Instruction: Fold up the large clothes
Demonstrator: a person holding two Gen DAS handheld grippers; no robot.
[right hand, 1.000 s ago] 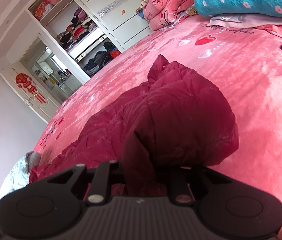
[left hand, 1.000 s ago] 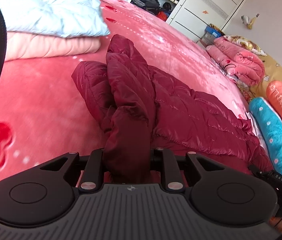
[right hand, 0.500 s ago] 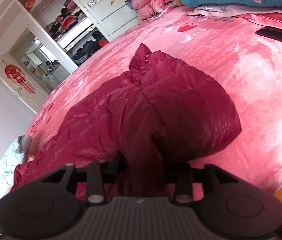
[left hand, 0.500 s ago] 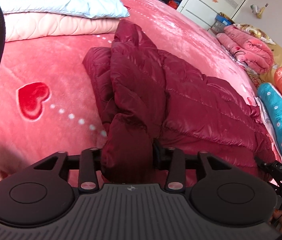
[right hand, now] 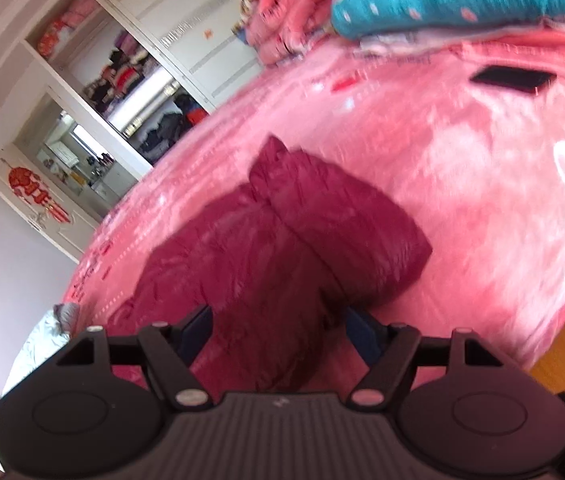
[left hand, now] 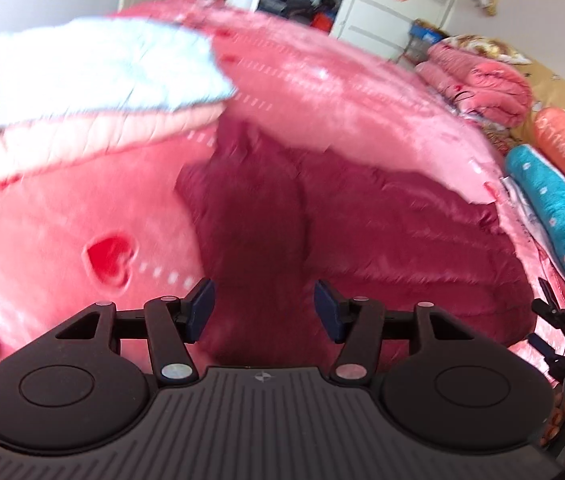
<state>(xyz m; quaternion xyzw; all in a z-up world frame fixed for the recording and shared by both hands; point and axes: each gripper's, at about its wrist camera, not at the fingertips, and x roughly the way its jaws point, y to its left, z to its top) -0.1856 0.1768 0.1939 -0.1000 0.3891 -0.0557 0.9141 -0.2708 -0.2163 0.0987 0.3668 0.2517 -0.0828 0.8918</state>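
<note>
A dark red puffer jacket (left hand: 382,232) lies on the pink bed (left hand: 342,104), its sleeves folded over the body. In the left wrist view my left gripper (left hand: 264,310) is opening, its blue pads (left hand: 201,308) apart. A sleeve runs between them without being pressed. In the right wrist view the same jacket (right hand: 282,248) lies ahead with a folded sleeve on top. My right gripper (right hand: 278,330) is opening too. The jacket's edge sits between its fingers, and the pads (right hand: 362,330) stand off the fabric. Both views are blurred.
A light blue pillow (left hand: 94,68) on a pale pink quilt lies far left. A teal bolster (left hand: 554,216), an orange one and folded pink quilts (left hand: 478,80) line the right side. A black phone (right hand: 510,78) lies on the bed. An open wardrobe (right hand: 134,76) stands behind. Wood floor (right hand: 562,352) shows lower right.
Both grippers were shut on jacket fabric and have let go, their jaws now spread wide. The left has lifted and the right has drawn back from the jacket.
</note>
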